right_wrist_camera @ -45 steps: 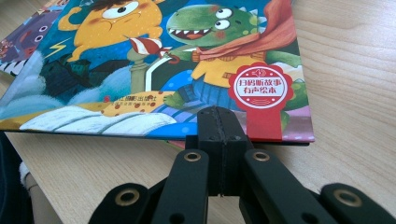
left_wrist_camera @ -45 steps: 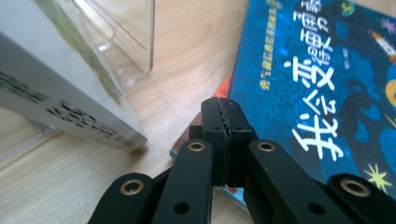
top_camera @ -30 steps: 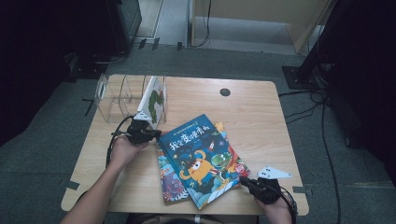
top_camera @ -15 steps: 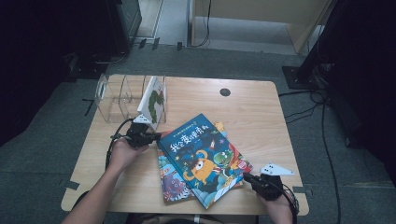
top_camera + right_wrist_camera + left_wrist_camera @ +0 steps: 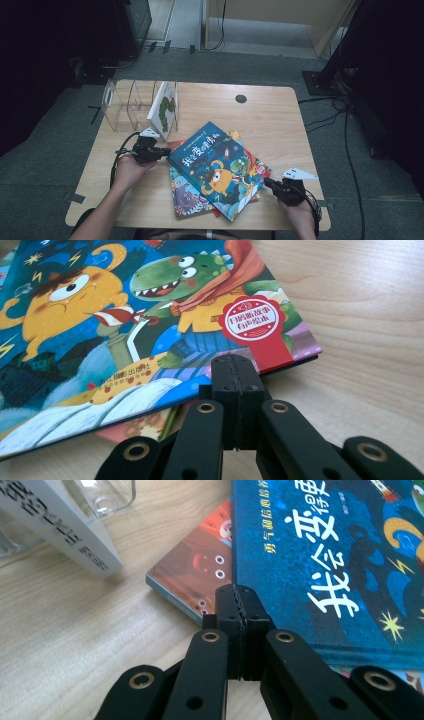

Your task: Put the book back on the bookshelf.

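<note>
I have both claws pressed together, empty: left gripper point(image 5: 162, 151) at the blue book's point(image 5: 218, 167) left edge, right gripper point(image 5: 268, 182) at its near-right corner.

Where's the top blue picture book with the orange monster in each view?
High view: blue picture book with the orange monster, centre of the wooden table, top of the pile.
Left gripper view: its blue cover takes up the upper right.
Right gripper view: its cover spreads across the upper left.
Shared landmark: the white Chinese title on that cover, in the high and left gripper views.
</note>
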Motion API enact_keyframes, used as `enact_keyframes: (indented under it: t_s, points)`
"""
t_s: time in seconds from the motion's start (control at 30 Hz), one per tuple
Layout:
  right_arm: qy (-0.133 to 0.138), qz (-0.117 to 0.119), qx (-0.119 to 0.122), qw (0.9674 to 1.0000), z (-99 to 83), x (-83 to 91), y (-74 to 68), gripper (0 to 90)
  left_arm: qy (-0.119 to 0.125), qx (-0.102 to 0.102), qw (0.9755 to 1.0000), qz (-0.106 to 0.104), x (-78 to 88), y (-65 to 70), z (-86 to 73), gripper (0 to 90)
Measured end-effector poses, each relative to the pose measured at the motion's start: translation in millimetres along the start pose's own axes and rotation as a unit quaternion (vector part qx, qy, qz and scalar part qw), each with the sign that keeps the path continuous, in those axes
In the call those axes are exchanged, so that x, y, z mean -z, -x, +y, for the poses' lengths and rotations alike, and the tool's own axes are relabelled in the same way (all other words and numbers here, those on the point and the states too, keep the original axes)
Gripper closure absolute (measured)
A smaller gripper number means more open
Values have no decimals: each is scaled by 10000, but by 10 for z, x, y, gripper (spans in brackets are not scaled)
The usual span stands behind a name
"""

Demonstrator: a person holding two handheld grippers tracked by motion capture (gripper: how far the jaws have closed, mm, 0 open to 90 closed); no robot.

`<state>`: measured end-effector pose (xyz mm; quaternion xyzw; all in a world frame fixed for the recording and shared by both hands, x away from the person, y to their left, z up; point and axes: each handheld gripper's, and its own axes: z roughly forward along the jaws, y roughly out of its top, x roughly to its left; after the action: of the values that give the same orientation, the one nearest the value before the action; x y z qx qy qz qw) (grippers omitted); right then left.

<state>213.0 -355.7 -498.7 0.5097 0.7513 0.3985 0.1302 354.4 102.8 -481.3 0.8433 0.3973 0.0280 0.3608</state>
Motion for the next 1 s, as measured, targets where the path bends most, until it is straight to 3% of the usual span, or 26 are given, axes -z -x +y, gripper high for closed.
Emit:
enact_keyframes:
  t_s: [0.3,0.6,0.83,0.93,1.0]
  points:
    - [-11,-26,-59,10000,114,-78,134,900,-68,15,10000,-38,93,117,-141,900]
    - [19,-55,31,10000,246,-189,269,900,-68,49,9999,-136,174,256,-302,900]
    - [38,2,95,9999,329,-268,331,900,-123,44,9999,-66,218,327,-357,900]
    - [36,-11,153,9999,369,-310,331,900,-152,85,9998,-44,244,324,-381,879]
    - [20,65,250,9997,406,-348,348,900,-173,88,9998,-33,264,308,-395,798]
